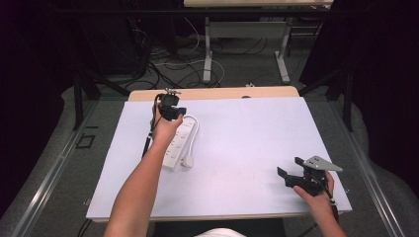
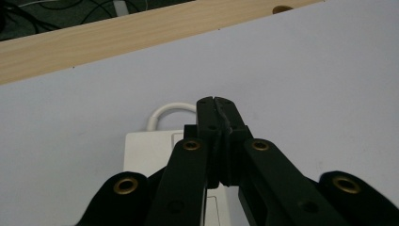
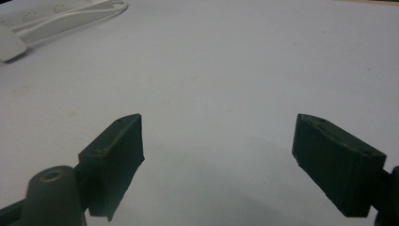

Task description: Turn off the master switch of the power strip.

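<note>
A white power strip [image 1: 179,143] lies on the left half of the pale table [image 1: 247,128], its white cable [image 1: 194,129] looped along its right side and ending in a plug [image 1: 187,161]. My left gripper [image 1: 179,111] hovers over the strip's far end. Its jaws are shut with nothing between them, tips [image 2: 215,101] above the strip's end [image 2: 150,150] and the cable loop [image 2: 169,109]. My right gripper [image 1: 290,166] rests low near the table's front right, jaws wide open over bare surface [image 3: 216,127]. The strip and cable [image 3: 70,19] lie far off at the upper left there.
A wooden edge strip [image 1: 212,93] runs along the table's far side. Beyond it are table legs [image 1: 207,54] and loose cables [image 1: 168,69] on the floor. Dark curtains stand on both sides.
</note>
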`<state>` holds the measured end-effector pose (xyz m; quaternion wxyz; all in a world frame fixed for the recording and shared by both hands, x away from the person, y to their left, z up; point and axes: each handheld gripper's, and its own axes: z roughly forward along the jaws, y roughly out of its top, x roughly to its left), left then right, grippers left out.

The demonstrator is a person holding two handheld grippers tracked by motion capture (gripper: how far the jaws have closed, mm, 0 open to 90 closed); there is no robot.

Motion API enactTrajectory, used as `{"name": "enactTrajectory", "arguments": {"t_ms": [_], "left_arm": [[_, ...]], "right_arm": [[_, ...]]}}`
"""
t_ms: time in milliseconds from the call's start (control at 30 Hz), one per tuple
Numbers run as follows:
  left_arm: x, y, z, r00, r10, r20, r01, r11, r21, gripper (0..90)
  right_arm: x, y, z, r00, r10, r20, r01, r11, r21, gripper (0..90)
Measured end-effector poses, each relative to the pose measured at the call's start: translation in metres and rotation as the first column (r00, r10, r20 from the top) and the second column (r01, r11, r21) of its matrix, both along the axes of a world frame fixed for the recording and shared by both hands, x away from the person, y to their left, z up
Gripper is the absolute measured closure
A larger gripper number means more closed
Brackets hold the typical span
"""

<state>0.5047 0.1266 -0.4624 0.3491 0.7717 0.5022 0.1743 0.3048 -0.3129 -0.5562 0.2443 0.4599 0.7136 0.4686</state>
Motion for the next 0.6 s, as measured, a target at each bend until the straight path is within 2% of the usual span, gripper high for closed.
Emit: {"name": "enactTrajectory", "arguments": {"t_ms": [67,233,600], "left_arm": [[0.001,-0.001,-0.002,1.0000,0.007,0.005,-0.007,1.0000,-0.003,90.0],[0.005,-0.002,-0.006,0.9995,0.027,-0.016,-0.027,0.9995,-0.014,90.0],[0.015,-0.007,-0.022,0.9968,0.057,-0.057,-0.056,0.9984,0.004,90.0]], "right_arm": [[0.000,0.000,0.000,1.0000,0.001,0.002,-0.001,1.000,0.000,16.6],[0.000,0.001,0.000,1.0000,-0.002,0.007,0.002,1.000,0.007,16.6],[0.000,-0.001,0.000,1.0000,0.001,0.008,-0.001,1.000,0.000,16.6]]}}
